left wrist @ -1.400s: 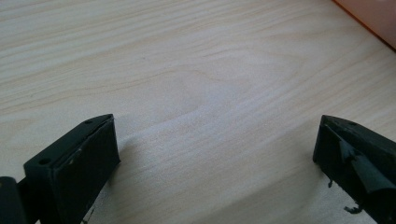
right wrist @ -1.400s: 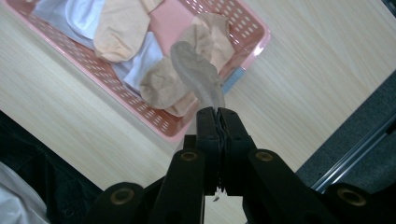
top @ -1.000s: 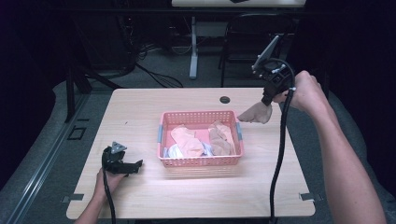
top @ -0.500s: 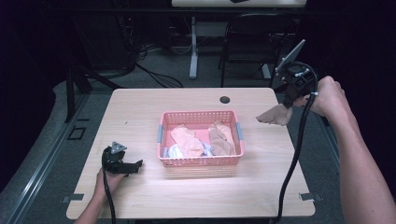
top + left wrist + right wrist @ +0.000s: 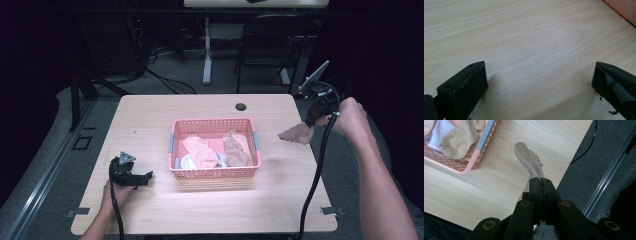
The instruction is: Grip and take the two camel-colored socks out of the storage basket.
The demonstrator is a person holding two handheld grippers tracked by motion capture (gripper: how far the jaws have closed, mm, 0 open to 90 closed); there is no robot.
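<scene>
Landmark: pink basket (image 5: 215,172), sitting mid-table (image 5: 165,112); right gripper (image 5: 306,123) off the basket's right end, at the table's right edge, jaws pinched together on one end of a tan sock (image 5: 296,134); sock hangs from the tips, its free end pointing back toward the basket, well apart from the basket wall; in the right gripper view the sock (image 5: 529,161) rises from the closed tips (image 5: 540,180) over bare wood, basket corner (image 5: 482,146) to its upper left; inside the basket more tan socks (image 5: 237,149) and a white and pale blue piece (image 5: 186,161) at its front left; left gripper (image 5: 146,177) well left of the basket's front corner, resting low on the table, jaws wide apart, bare wood between them; the person's right hand (image 5: 352,117) grips the tool beyond the table edge
</scene>
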